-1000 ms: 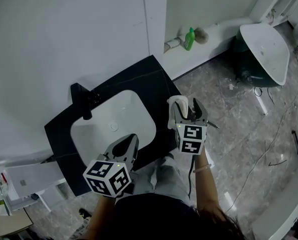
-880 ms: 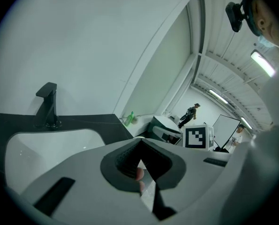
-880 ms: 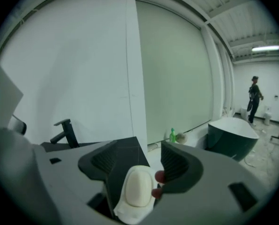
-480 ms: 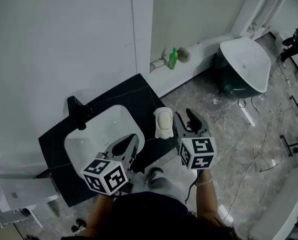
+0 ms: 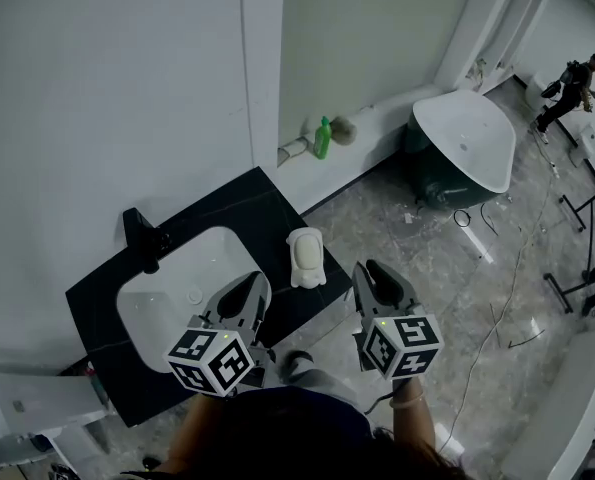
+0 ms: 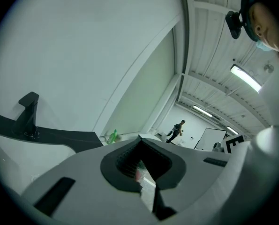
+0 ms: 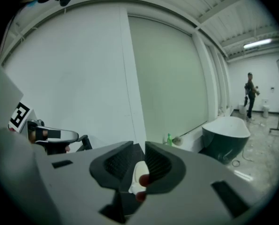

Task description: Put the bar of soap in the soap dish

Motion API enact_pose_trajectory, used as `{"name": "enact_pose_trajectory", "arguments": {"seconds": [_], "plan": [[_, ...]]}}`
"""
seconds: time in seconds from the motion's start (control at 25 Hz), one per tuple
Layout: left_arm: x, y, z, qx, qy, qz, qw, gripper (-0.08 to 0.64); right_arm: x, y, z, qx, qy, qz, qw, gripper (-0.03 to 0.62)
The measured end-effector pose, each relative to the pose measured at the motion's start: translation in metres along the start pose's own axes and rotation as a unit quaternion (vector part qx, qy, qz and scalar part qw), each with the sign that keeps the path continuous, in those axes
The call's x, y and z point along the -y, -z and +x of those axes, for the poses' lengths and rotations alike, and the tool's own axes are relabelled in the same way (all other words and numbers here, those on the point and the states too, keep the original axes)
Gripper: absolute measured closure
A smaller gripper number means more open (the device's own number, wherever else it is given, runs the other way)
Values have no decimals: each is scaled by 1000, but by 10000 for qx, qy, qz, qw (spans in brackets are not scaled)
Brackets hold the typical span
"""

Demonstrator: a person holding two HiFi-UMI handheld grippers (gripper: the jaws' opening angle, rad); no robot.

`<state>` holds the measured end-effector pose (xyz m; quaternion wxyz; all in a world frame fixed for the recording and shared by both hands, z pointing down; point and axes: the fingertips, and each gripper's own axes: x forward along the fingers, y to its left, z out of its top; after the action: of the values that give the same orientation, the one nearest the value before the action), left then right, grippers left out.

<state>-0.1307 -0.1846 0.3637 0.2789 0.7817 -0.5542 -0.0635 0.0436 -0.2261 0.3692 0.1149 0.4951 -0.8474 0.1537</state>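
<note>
The bar of soap (image 5: 304, 252) is lying in the white soap dish (image 5: 308, 283), which is sitting on the black desk (image 5: 267, 206) just beside the right side of the white sink basin (image 5: 167, 303), near the desk's front right edge. A black faucet (image 5: 137, 232) is standing at the back of the basin, against the pale wall (image 5: 107, 88). Both tools are hovering in front of the desk, apart from the dish and from each other. The left hand-held gripper (image 5: 256, 281) is hanging over the front part of the basin with its jaws together at the tips and nothing between them. The right hand-held gripper (image 5: 369, 268) is hanging off the desk's right side, over the grey stone floor (image 5: 427, 258), just to the right of the dish. Its jaws have just been closing and are now standing a narrow slit apart, gripping nothing; in the right gripper view the soap is showing through that slit as a pale shape well beyond the tips. Further back, a green bottle (image 5: 322, 138) is standing on a low ledge by the wall, a dark tub with a white inside (image 5: 462, 133) is resting on the floor, and a person (image 5: 572, 80) is standing at the far end of the room.
</note>
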Motion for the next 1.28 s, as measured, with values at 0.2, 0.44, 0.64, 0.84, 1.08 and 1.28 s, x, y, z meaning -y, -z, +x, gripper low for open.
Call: {"name": "enact_pose_trajectory", "arguments": {"seconds": [0.2, 0.44, 0.64, 0.84, 1.08, 1.28], "plan": [[22, 5, 2, -76, 313, 159, 9994, 563, 8, 28, -24, -257, 180, 307, 9990, 561], [32, 10, 2, -86, 338, 305, 9989, 563, 11, 43, -36, -403, 268, 496, 9976, 574], [37, 12, 2, -152, 439, 376, 9982, 563, 11, 41, -38, -383, 285, 407, 9980, 574], [39, 18, 3, -317, 402, 574, 9970, 563, 8, 41, -36, -409, 239, 396, 9981, 574], [38, 22, 4, -441, 380, 488, 9971, 563, 2, 42, -30, -504, 166, 312, 9981, 574], [41, 15, 2, -265, 589, 287, 9975, 563, -2, 40, -27, -509, 118, 266, 9983, 574]]}}
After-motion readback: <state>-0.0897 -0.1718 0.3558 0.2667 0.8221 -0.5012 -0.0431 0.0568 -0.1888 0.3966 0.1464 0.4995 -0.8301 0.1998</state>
